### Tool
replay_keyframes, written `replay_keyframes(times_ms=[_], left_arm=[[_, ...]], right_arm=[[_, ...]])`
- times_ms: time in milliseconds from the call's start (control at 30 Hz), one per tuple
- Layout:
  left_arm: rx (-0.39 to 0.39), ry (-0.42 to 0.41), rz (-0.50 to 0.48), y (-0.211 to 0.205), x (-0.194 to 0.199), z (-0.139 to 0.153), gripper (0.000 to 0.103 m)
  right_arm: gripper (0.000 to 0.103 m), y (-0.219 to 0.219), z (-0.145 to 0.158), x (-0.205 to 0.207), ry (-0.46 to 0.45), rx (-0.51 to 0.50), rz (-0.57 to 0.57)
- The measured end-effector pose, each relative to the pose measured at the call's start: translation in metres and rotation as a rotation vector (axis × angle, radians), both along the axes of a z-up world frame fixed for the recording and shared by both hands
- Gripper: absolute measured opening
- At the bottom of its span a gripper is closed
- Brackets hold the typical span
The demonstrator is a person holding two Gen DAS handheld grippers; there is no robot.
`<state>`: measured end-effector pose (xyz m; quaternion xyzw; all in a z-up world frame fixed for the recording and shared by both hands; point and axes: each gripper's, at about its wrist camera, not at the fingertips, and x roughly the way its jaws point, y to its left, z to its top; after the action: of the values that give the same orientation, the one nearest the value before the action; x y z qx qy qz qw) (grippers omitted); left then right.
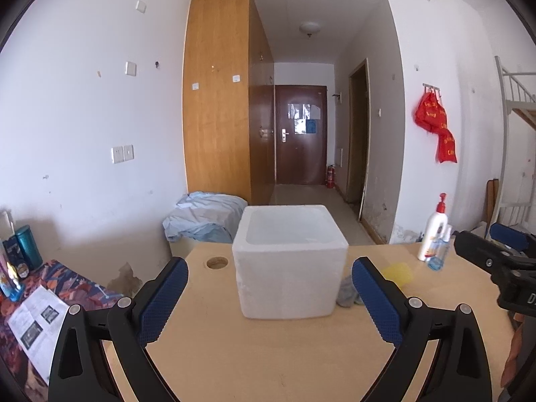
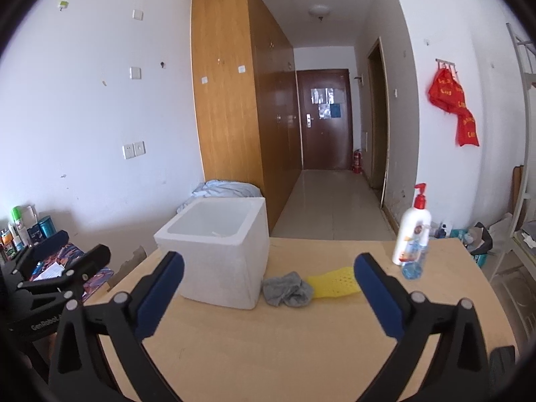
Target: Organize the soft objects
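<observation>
The right view is showing the gray cloth [image 2: 287, 288] and yellow cloth [image 2: 335, 286] lying in full on the desk [image 2: 268, 351], just right of the white box [image 2: 221, 254]. In the left view the box [image 1: 289, 261] is hiding most of both. The left tool [image 1: 269, 298] and right tool [image 2: 269, 296] are both pointing slightly down, spread wide, holding nothing.
</observation>
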<state>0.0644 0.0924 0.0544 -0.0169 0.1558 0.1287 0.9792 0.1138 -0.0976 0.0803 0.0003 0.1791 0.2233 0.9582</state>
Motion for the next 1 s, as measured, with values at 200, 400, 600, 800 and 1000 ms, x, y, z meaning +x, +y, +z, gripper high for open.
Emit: replay_keyframes(times_ms=[200, 400, 600, 800, 1000], left_arm=[[-0.014, -0.022, -0.025, -0.015, -0.033, 0.001, 0.099], [0.001, -0.033, -0.078, -0.035, -0.050, 0.000, 0.099], [-0.004, -0.028, -0.130, -0.053, -0.054, -0.004, 0.100], [0.000, -0.013, -0.194, -0.074, -0.050, -0.009, 0.100], [0.022, 0.002, -0.238, -0.092, -0.041, -0.011, 0.100]], right_arm=[[0.103, -0.015, -0.002, -0.034, -0.009, 0.005, 0.000], [0.103, -0.034, -0.006, -0.055, -0.014, 0.021, -0.021], [0.103, -0.053, -0.011, -0.066, -0.010, 0.036, -0.070], [0.103, -0.073, -0.013, -0.071, -0.008, 0.055, -0.127], [0.103, -0.084, -0.016, -0.065, 0.004, 0.059, -0.163]])
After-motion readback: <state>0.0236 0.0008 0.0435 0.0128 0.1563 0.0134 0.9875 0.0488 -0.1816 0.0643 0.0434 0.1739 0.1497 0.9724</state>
